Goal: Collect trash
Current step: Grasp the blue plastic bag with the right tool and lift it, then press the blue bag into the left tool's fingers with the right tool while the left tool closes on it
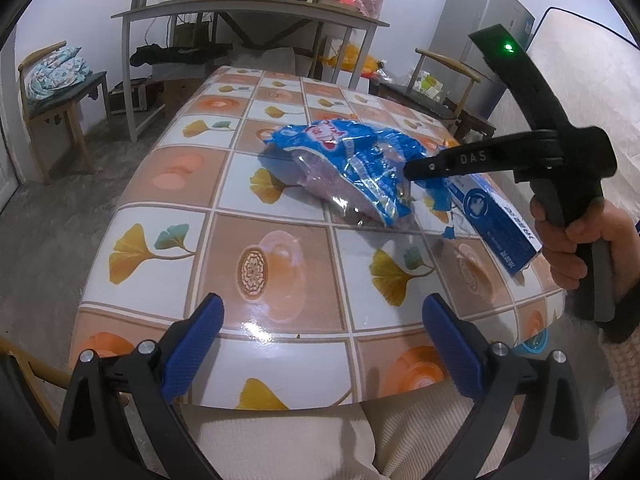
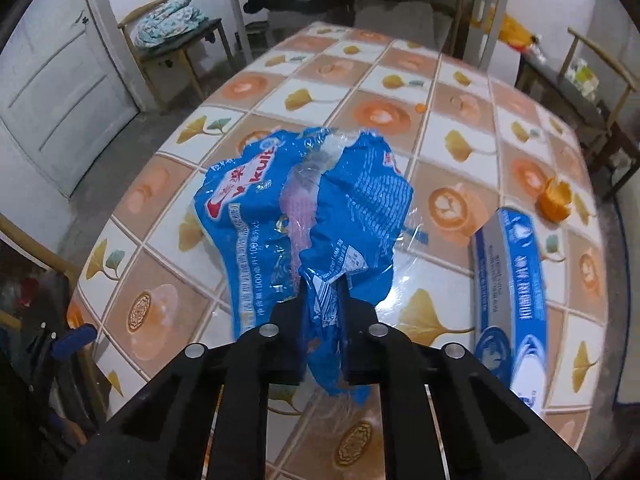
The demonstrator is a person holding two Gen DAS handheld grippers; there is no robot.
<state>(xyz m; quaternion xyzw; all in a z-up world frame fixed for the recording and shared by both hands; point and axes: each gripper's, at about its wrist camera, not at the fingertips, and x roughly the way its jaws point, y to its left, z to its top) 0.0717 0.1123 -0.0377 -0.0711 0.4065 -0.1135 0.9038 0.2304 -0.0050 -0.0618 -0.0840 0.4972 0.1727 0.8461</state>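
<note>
1 crumpled blue plastic bag (image 2: 316,216), printed with white and red lettering and showing a clear strip over pinkish contents, is sitting near the middle of the tiled tablecloth (image 2: 404,116). Its long axis is running from the near right edge of the table toward the far left, with the torn end pointing back at the right gripper (image 2: 322,308). That gripper's 2 black fingers are pinching the near end of the bag between them; the right wrist view is showing this pinch plainly, while the left wrist view is showing only the closed black tip (image 1: 416,170) reaching into the bag's right side.

1 blue and white carton (image 2: 510,292) is lying just beside the bag on its right, its long axis running roughly front to back. In the left wrist view the carton (image 1: 496,216) is partly hiding behind the right gripper.

1 small orange object (image 2: 554,200) is sitting beyond the carton, well apart from the bag; only the right wrist view is showing it.

The left gripper (image 1: 322,344) is hanging over the near edge of the table, its 2 blue pads (image 1: 196,344) spread wide and holding nothing. Only the left wrist view is showing the person's right hand (image 1: 572,248) squeezing the handle, and 1 green light (image 1: 509,47) glowing on the right gripper's body.

2 wooden chairs are standing off the table, 1 on the left (image 1: 52,96) and 1 on the right (image 1: 452,92).
</note>
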